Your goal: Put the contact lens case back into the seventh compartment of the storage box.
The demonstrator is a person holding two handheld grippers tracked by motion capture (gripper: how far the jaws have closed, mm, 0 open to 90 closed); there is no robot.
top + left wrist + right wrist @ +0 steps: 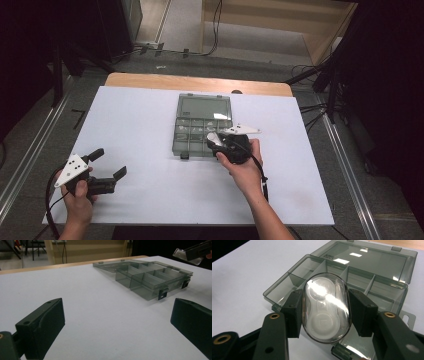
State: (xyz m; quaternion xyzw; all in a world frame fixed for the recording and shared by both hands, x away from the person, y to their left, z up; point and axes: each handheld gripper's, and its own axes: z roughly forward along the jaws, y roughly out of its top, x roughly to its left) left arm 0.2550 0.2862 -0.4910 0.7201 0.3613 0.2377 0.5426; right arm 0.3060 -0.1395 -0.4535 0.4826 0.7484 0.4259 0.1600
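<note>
A small clear oval case (325, 308), with white rounded shapes inside it, sits pinched between the jaws of the right gripper (325, 312), one jaw pressed on each of its long sides. Its long axis runs along the jaws, pointing away from the hand. It hangs above the near edge of the smoky-grey compartment box (294, 277), which lies open on the white worktop (140, 130) with its lid (372, 260) folded flat at the far side. The move ahead looks like setting the case into a compartment, and the dividers lie just beyond and below it, so a short lowering forward should do; which compartment cannot be told.

The right gripper view gives the grip and the rows of dividers close up. The high view shows what it cannot: the right gripper (226, 142) at the box's (200, 131) near right corner, and the left gripper (106, 162) well apart, low at the worktop's near left, so the right hand is far the nearer. The left gripper view shows its own jaws spread wide with nothing between them, and the box (150, 280) seen from the side.
</note>
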